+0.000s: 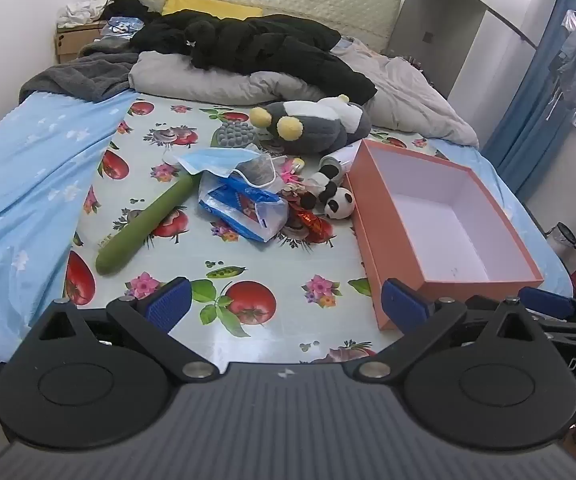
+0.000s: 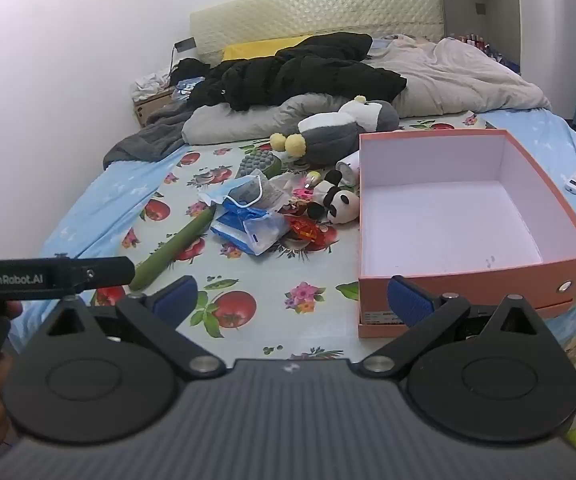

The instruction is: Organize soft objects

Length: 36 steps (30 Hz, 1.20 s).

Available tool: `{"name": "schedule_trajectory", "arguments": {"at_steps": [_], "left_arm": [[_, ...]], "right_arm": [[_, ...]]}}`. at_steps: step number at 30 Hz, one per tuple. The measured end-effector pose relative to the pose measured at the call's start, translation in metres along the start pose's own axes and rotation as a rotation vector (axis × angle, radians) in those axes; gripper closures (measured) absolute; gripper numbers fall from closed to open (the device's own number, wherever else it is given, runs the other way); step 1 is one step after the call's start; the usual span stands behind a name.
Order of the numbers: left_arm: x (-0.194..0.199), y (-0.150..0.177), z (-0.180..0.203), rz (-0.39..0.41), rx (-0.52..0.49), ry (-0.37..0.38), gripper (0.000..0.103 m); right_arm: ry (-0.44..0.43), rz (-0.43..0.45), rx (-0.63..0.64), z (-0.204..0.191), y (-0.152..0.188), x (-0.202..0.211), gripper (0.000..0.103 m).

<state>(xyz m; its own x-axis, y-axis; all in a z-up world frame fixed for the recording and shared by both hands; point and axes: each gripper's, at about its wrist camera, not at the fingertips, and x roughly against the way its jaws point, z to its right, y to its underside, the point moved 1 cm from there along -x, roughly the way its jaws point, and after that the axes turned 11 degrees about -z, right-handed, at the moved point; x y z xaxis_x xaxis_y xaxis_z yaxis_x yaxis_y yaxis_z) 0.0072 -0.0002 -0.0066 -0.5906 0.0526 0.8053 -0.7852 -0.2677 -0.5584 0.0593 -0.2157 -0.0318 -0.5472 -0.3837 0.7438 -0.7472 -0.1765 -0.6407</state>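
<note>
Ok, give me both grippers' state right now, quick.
Left gripper: open wide, holding nothing, above the fruit-print sheet.
Right gripper: open wide, holding nothing, near the orange box.

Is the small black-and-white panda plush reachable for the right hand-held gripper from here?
Probably yes: the right hand-held gripper is open, nothing lies over the small black-and-white panda plush, and only bare flowered cloth lies between.

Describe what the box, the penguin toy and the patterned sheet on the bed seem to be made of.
Box: probably stiff cardboard, matte orange outside, plain white inside; straight thin walls.
Penguin toy: plush fabric, fuzzy grey and white pile, yellow pompom feet.
Patterned sheet: likely plastic or oilcloth; smooth printed fruit surface with a faint sheen.
</note>
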Motion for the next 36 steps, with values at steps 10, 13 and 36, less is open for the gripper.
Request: {"name": "schedule_trajectory", "arguments": {"at_steps": [10, 13, 36], "left_arm": [[0.005, -0.001, -0.004, 0.019, 0.012, 0.012, 0.001], [0.005, -0.001, -0.005, 0.016, 0.006, 0.008, 0.001], [-0.006, 0.003, 0.007, 0.007, -0.041, -0.011, 0.001]], "right_arm": [[-0.004, 0.005, 0.005, -0.001, 0.004, 0.001, 0.000], [-0.003, 0.001, 0.003, 0.002, 0.005, 0.001, 0.000], [0.033, 0.013, -0.040, 0.013, 0.006, 0.001, 0.000]]}}
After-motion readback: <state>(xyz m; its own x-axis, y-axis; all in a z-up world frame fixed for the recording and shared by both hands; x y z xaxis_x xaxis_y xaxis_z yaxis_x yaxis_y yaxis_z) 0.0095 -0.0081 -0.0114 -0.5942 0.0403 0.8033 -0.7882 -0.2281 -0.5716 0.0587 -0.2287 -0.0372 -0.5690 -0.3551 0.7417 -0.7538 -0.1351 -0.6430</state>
